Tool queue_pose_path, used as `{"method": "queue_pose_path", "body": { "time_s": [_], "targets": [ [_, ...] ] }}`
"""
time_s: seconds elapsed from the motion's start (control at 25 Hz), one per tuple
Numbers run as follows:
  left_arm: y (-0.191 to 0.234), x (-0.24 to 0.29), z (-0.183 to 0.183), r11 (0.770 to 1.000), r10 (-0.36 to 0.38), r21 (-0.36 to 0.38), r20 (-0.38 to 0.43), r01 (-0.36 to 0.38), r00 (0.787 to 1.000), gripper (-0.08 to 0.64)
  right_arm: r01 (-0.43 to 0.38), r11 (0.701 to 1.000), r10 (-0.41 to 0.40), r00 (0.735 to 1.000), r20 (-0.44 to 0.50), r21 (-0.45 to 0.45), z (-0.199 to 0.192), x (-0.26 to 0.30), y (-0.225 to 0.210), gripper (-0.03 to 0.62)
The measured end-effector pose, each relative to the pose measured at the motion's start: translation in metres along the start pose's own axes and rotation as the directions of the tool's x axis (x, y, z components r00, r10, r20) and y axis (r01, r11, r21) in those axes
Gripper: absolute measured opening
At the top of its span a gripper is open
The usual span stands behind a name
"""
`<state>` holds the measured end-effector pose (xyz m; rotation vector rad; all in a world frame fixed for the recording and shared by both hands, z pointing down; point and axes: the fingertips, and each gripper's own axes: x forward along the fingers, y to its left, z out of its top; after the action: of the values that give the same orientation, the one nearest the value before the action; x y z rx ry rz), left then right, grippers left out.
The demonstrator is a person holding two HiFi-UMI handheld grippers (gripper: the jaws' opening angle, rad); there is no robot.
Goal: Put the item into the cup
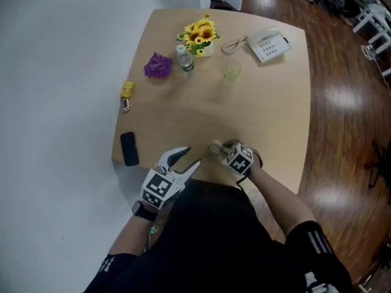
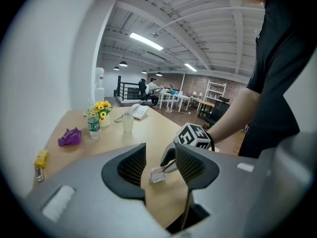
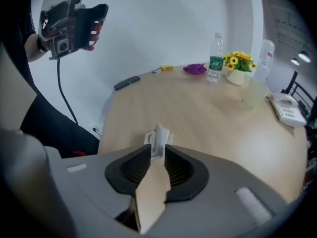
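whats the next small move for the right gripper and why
Likely finish the squeeze before lifting. The right gripper has its jaws closing, with the item between their tips, low over the table. The cup stands far across it, so a firm hold matters for the carry.

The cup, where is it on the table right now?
In the head view the cup stands toward the far end of the table, right of the water bottle, just nearer than the sunflowers and the phone.
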<state>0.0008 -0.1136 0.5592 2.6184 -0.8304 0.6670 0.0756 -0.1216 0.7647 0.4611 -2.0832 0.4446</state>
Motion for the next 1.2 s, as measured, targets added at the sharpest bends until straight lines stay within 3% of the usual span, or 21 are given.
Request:
{"method": "queue_pose_path", "body": {
  "time_s": [0.16, 0.52, 0.88, 1.0, 1.2],
  "targets": [
    [0.009, -0.002, -0.002, 1.000, -0.024, -0.001, -0.009, 0.024, 1.000, 0.181, 0.019, 0.999, -0.019, 1.000, -0.009, 0.026, 0.001, 0.000, 0.000, 0.020],
    [0.033, 0.000, 0.013, 0.999, -0.044, 0.025, 0.031, 0.043, 0.999, 0.181, 0.111, 0.993, -0.114, 0.990, 0.089, 0.037, 0.044, -0.045, -0.031, 0.012],
    [0.043, 0.002, 0.040, 0.997, -0.040, 0.064, 0.076, 0.035, 0.996, 0.181, 0.337, 0.942, -0.331, 0.923, 0.199, 0.003, 0.120, -0.135, -0.161, 0.012],
    [0.048, 0.004, 0.045, 0.998, -0.025, 0.059, 0.085, 0.020, 0.996, 0.181, 0.394, 0.919, -0.385, 0.903, 0.191, -0.009, 0.136, -0.150, -0.209, 0.012],
    [0.056, 0.008, 0.050, 0.999, -0.004, 0.048, 0.090, 0.000, 0.996, 0.181, 0.432, 0.901, -0.424, 0.896, 0.135, -0.037, 0.147, -0.141, -0.266, 0.012]
  ]
}}
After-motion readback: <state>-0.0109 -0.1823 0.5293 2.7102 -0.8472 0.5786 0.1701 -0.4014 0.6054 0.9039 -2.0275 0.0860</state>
